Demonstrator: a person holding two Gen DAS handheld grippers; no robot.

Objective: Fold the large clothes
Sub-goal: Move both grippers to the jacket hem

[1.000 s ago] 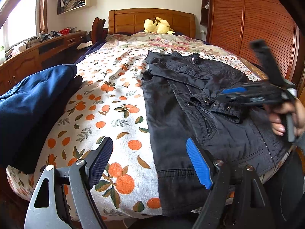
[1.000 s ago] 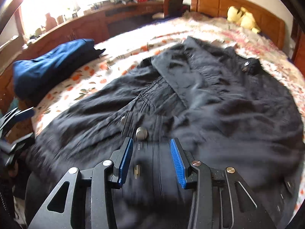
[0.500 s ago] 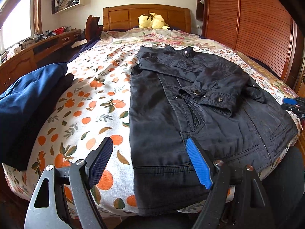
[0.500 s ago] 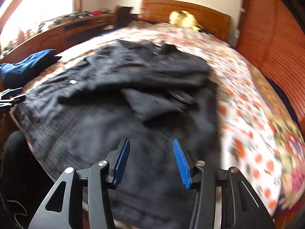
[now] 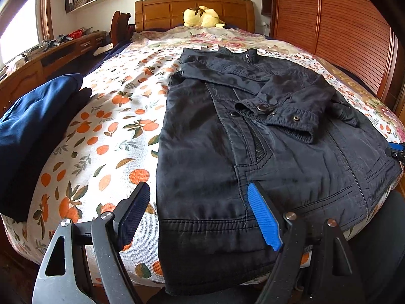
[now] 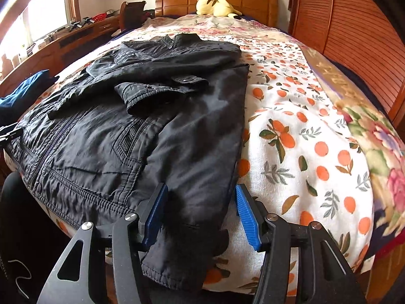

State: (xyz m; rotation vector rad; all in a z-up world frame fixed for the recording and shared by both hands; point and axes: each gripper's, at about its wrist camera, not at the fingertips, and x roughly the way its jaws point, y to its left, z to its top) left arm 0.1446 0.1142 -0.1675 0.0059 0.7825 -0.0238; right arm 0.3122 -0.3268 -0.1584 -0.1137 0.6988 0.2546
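Lying flat, black jacket (image 5: 215,152), sleeves folded

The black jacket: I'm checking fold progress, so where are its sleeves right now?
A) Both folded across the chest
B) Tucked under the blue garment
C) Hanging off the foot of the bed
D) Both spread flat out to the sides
A: the black jacket has both cuffed sleeves crossed over its front.

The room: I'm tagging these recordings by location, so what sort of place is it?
A bedroom, most likely in a home: a bed with a wooden headboard, a fruit-print bedspread with a black jacket on it, and a yellow plush toy by the headboard.
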